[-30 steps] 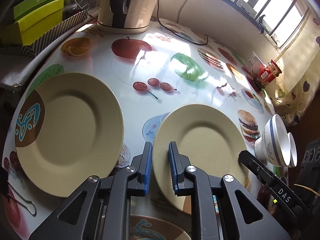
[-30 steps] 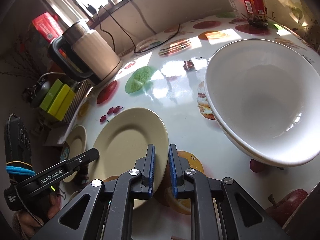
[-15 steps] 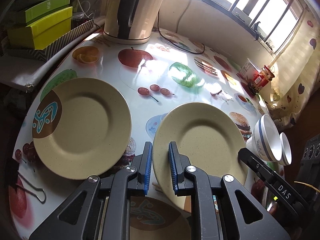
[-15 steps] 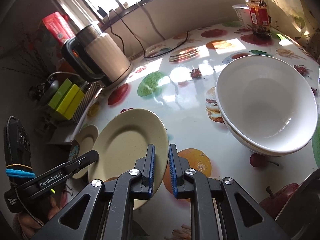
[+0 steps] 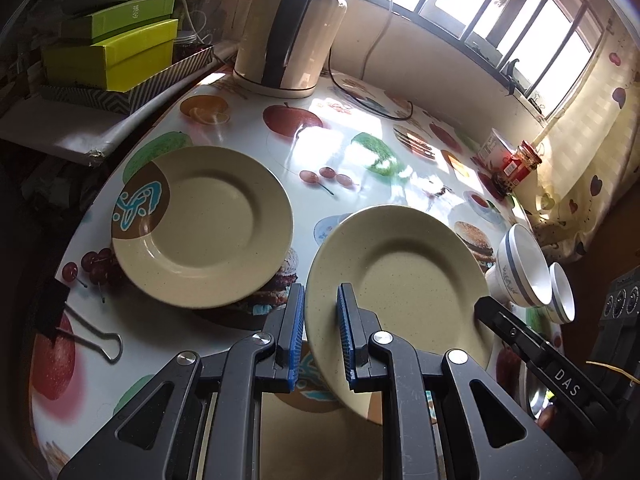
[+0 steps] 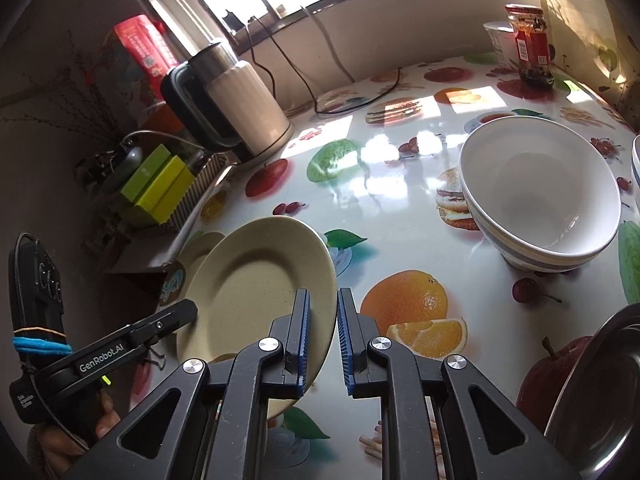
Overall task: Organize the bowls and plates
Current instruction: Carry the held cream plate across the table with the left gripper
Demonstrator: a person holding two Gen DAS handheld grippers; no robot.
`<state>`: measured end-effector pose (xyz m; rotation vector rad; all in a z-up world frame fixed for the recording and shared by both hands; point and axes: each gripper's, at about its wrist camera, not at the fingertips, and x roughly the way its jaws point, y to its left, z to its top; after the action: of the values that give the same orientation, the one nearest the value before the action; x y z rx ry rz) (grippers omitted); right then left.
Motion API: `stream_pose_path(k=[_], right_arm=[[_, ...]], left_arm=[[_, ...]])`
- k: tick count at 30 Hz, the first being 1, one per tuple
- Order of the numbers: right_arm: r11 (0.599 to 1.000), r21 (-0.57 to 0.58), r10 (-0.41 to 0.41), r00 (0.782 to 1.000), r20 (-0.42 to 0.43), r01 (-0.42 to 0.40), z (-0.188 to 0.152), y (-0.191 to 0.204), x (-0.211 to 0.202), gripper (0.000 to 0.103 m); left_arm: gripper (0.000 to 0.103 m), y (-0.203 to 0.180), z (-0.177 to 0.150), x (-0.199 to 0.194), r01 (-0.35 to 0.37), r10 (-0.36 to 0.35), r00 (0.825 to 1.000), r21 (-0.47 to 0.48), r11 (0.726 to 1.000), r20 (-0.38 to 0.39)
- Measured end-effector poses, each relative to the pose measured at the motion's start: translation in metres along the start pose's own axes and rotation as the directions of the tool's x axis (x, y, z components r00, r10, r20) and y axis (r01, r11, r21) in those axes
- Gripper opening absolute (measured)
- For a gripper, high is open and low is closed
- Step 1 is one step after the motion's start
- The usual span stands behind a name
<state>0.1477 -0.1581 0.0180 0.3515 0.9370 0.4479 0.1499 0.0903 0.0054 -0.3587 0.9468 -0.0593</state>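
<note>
Both grippers, left gripper (image 5: 320, 334) and right gripper (image 6: 322, 338), pinch opposite rims of round beige speckled plate (image 5: 400, 280). Uneven lift tilts it; you risk slip onto patterned beige plate (image 5: 208, 224) lying left.

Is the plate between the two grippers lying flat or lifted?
Lifted and tilted: the plate hangs above the table, both grippers' fingers clamping its rim.

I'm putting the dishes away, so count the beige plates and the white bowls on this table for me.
Beige plates: 3 (held plate, patterned plate, part-hidden plate under the left tool)
White bowls: 2 (larger bowl, smaller bowl)
Total: 5
</note>
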Motion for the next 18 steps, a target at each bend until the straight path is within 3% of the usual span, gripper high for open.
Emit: stream_pose_path(k=[18], right_arm=[[0.996, -0.067, 0.054, 0.996, -0.064, -0.059, -0.037, 0.031, 0.002, 0.014]], left_arm=[[0.017, 0.039, -0.043, -0.030, -0.043, 0.044, 0.999, -0.078, 0.996, 0.016]])
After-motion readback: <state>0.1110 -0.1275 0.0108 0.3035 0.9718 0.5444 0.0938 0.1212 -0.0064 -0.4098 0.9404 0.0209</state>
